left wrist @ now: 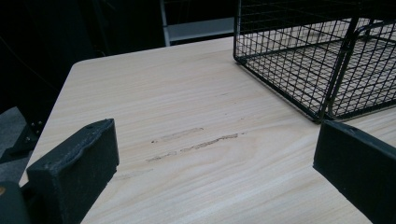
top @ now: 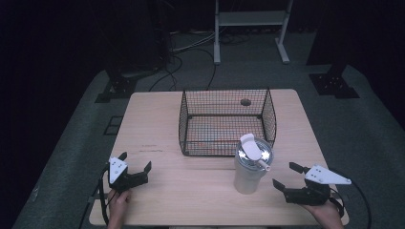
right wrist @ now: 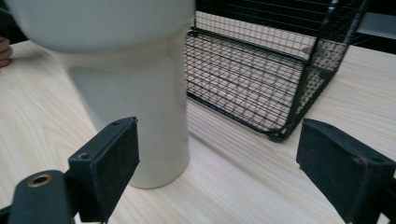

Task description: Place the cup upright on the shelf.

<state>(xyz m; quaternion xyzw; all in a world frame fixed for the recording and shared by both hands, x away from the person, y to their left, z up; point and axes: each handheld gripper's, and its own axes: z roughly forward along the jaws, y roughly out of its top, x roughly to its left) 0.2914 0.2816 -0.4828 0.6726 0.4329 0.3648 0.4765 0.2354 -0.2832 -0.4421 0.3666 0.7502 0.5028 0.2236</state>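
My right gripper (top: 286, 177), jaws spread, faces the tumbler (top: 250, 167) at nine o'clock — a high, off-centre pinch could topple it; left gripper (top: 135, 167) spread, idle.

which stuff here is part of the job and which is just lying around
In the job:
tumbler
wire basket
right gripper, jaws open, nearest the tumbler
left gripper, jaws open

Lying about:
table as the work surface
cables on the floor behind
white frame at the back
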